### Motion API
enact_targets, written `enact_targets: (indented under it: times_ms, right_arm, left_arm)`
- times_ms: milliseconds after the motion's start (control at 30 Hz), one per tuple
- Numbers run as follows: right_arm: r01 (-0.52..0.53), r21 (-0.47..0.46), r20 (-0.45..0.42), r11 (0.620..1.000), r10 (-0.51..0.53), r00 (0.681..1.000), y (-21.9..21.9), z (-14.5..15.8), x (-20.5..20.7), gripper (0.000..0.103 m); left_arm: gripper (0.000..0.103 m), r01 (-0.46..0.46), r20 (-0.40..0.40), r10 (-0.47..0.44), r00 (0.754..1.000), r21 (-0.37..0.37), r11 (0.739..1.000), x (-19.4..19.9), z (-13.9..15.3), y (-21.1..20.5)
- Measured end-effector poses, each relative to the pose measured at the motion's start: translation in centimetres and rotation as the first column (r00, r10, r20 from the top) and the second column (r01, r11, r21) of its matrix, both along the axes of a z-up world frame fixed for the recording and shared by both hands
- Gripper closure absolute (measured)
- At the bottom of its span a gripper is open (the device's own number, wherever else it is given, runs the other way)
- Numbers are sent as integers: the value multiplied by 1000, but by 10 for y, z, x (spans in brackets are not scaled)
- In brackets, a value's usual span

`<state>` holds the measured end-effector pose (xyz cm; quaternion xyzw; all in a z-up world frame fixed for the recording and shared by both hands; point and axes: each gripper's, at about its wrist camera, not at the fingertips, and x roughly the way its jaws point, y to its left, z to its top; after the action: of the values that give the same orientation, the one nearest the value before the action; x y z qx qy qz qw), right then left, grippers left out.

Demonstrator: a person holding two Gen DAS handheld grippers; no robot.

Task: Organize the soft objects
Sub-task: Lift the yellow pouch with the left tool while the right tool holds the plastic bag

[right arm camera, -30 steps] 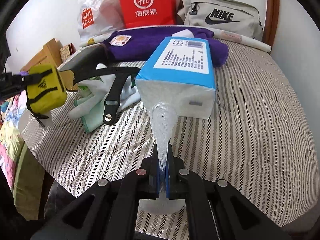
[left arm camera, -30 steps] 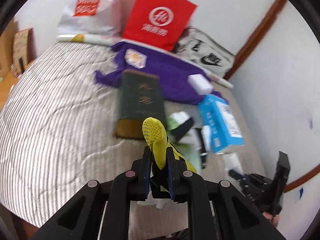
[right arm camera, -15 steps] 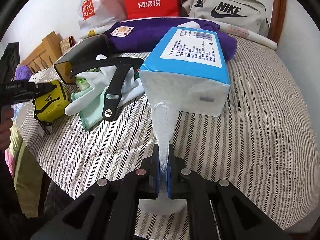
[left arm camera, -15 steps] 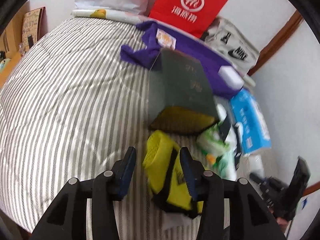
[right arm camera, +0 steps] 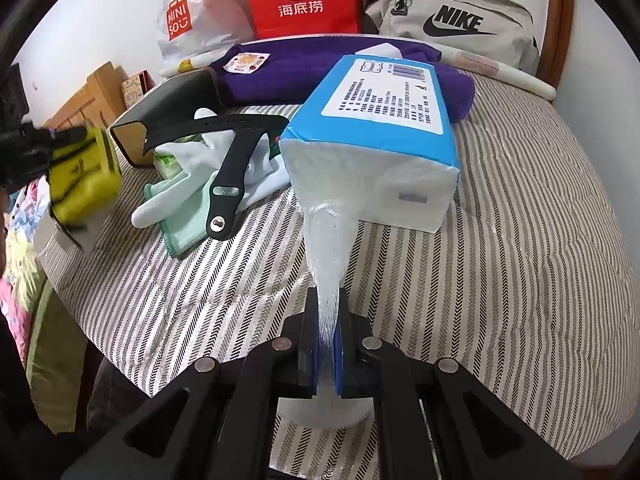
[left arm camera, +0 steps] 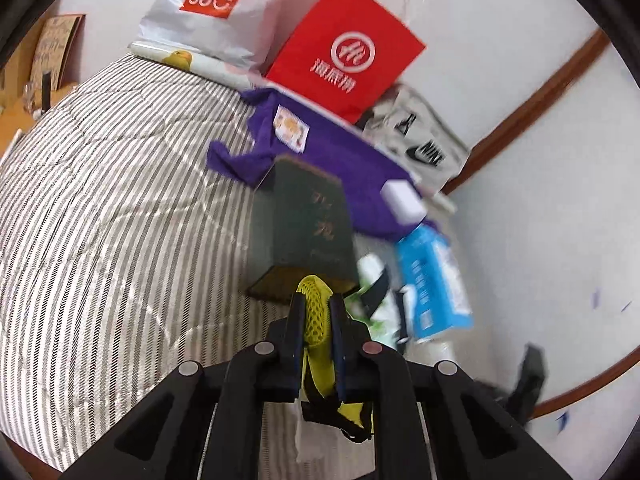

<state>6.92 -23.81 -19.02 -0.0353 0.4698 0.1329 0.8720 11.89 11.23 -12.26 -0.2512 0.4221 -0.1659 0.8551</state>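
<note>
A yellow mesh pouch (left arm camera: pixel 316 320) with black trim sits between the pads of my left gripper (left arm camera: pixel 316 300), whose jaws are closing and pressing on it. In the right wrist view the same pouch (right arm camera: pixel 82 176) hangs just above the bed's left edge. My right gripper (right arm camera: pixel 329 300) is shut on a white tissue (right arm camera: pixel 330 240) drawn out of the blue tissue pack (right arm camera: pixel 376 132), which lies on the striped bedcover (right arm camera: pixel 500 240). The tissue stretches in a twisted cone from the pack's end to the pads.
A dark green box (left arm camera: pixel 304 220) lies just beyond the pouch. Pale gloves on a mint cloth (right arm camera: pixel 188 208) and a black watch strap (right arm camera: pixel 236 152) lie left of the pack. A purple towel (left arm camera: pixel 344 152), red bag (left arm camera: pixel 344 52) and Nike bag (right arm camera: pixel 452 28) line the far wall.
Half a second ago the left jaws stood apart around the pouch near the bedcover; now they have closed on it again and it sits higher. The right gripper and tissue have not moved.
</note>
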Motion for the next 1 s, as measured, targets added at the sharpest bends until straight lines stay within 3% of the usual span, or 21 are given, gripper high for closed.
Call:
enact_targets:
  times_ms: [167,333,433,600,767,900,1000]
  right_arm:
    - [-8,3,8,1000,8,1000,4,2,-6,96]
    - [-10,3,15,1000,10,1000,5,5,-10,96]
    - [-6,1,17,1000,6,1000,4,6,-11,96]
    - [-11,-7,19,1000,11,1000,6,5,-13,96]
    - [-22,-9,22,1000,22,1000,9,5,-15,96]
    - [-23,-6,14,1000,23,1000,10,1,-13,96]
    - [-26,-10,6,1000,26,1000,13,-2,-12,96]
  left_arm:
    - [91,1,39,-1,999,-6,1000,-3,20,-3]
    - [91,-8,9,8,1000,-30,1000,-1,11,-8]
    - [91,22,34,-20,999,-37,999,1,14,-18]
    - [91,37,-29,-37,999,13,999,13,-8,-39]
    - [87,27,-60,-20,998,124,992,15,-24,-42]
    - [86,18,-61,-9,998,156,988,13,-27,-33]
    - [79,32,-77,-20,997,153,988,13,-30,-31]
